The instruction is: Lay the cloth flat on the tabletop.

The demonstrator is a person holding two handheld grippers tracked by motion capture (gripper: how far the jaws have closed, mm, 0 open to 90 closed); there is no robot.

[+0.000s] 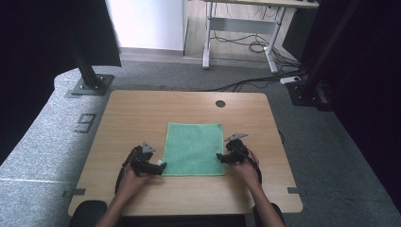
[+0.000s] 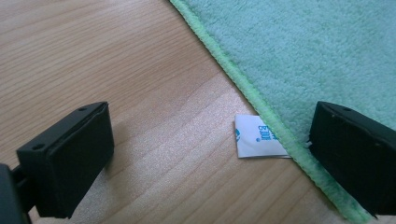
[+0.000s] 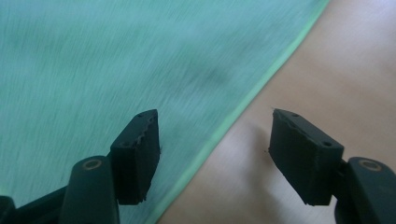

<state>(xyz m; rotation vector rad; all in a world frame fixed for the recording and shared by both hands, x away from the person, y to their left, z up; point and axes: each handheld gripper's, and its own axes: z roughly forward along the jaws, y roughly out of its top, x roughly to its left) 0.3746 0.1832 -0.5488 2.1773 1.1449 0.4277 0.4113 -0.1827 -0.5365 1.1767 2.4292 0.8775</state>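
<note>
One green cloth [image 1: 194, 149] lies between two grippers, left gripper [image 1: 160, 169] and right gripper [image 1: 220, 158], both spread apart.

Green cloth [image 1: 194, 149] lies flat between both hand-held grippers

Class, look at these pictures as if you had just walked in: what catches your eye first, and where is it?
First the green cloth, lying flat at the middle of the wooden table. Next the two black tongs at its near corners: the left tongs and the right tongs, each open across a side hem. In the left gripper view a small white label juts from the cloth's edge onto the wood.
</note>
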